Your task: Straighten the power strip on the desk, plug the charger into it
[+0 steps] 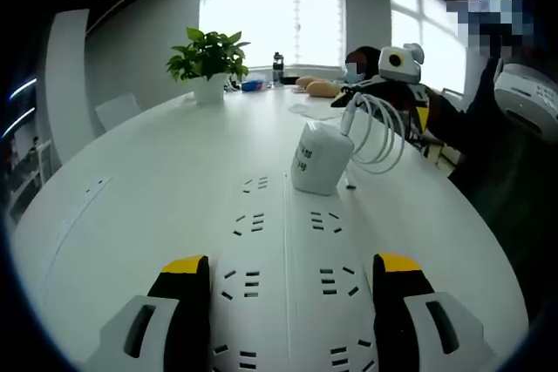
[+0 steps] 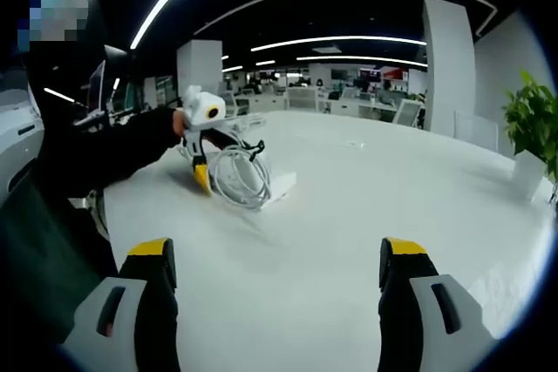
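My left gripper [image 1: 292, 280] has its jaws wide apart, straddling the power strip [image 1: 288, 250] flat on the white desk [image 1: 157, 172]. The charger [image 1: 320, 158] stands upright at the strip's far end, its coiled cable [image 1: 377, 132] just beyond. My right gripper [image 2: 279, 263] is spread too, holding nothing, well short of the strip.

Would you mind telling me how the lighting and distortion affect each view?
Left gripper view: the windows are blown out, backlighting the plant; the power strip and charger stay sharp. Right gripper view: ceiling light strips bow from fisheye distortion, and the desk shows soft glare.
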`<state>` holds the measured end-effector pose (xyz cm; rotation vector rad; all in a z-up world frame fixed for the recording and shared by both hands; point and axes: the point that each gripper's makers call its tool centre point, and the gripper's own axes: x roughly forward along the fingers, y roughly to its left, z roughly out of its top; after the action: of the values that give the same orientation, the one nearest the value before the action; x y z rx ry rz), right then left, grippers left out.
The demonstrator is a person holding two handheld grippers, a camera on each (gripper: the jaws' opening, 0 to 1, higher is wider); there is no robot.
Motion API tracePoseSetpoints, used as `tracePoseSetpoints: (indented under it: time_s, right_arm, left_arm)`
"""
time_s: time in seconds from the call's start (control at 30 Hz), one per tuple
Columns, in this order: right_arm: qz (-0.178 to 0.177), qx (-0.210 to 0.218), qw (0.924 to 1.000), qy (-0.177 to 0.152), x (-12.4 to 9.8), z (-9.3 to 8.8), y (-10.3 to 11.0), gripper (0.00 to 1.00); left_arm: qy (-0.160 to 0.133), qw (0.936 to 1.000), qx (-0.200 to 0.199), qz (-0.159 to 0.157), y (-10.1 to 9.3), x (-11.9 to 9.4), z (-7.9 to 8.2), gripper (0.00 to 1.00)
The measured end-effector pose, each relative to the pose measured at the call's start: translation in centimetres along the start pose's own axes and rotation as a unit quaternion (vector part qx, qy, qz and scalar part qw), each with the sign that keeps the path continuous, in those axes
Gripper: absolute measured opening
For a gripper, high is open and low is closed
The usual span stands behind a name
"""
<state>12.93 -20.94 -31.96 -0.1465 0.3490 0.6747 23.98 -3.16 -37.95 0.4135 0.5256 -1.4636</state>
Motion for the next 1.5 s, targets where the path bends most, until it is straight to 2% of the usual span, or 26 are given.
tracePoseSetpoints:
  time_s: [0.97, 1.5]
  right_arm:
    - [0.005, 0.003, 1.0, 0.002, -0.3, -0.6, 0.5, 0.96]
    - [0.011, 0.006, 0.9999, -0.004, -0.3, -0.2, 1.0, 0.95]
  left_arm:
    - [-0.001, 0.9999, 0.007, 0.008, -1.3, -0.2, -0.3, 0.79]
    - [-0.01, 0.9998, 0.006, 0.014, -1.1, -0.2, -0.3, 0.79]
